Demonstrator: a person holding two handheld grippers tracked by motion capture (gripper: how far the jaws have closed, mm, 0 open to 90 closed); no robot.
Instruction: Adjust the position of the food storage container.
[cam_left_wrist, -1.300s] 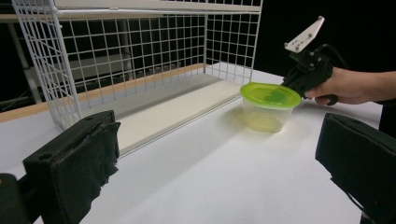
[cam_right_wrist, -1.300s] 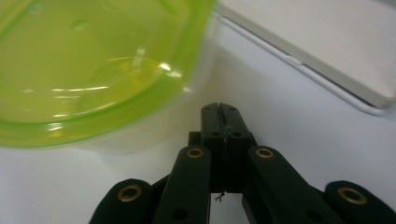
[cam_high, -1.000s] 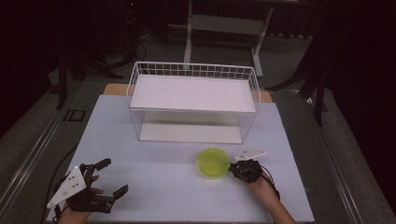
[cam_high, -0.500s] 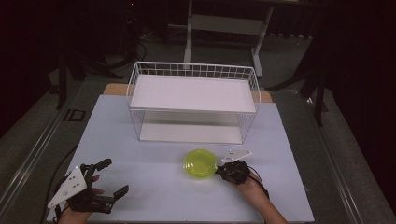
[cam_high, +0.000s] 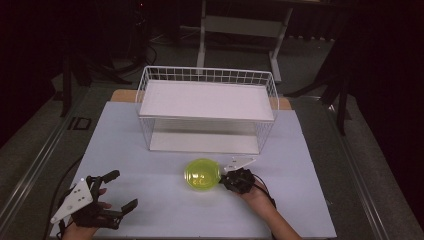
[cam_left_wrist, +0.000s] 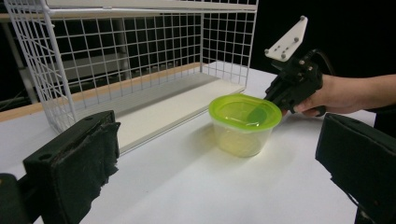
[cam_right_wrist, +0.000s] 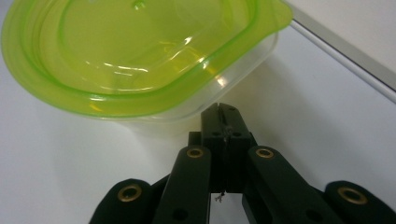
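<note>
A clear tub with a lime-green lid (cam_high: 202, 175) stands on the white table in front of the wire rack. My right gripper (cam_high: 224, 181) is at the tub's right side, shut, with its closed tips against the tub wall just under the lid rim (cam_right_wrist: 140, 56). In the right gripper view the two jaws meet with nothing between them (cam_right_wrist: 223, 110). My left gripper (cam_high: 122, 190) rests open near the table's front left corner, well apart from the tub (cam_left_wrist: 243, 121). From the left gripper view, the right gripper (cam_left_wrist: 276, 97) touches the tub's far side.
A white wire rack (cam_high: 207, 100) with a flat top shelf and a lower board (cam_left_wrist: 159, 100) stands at the table's back middle. The white table top (cam_high: 150, 165) lies between my left gripper and the tub. A dark floor surrounds the table.
The right gripper has moved left across the table, staying shut, and the green-lidded tub has slid left with it. The left gripper has stayed in place, open.
</note>
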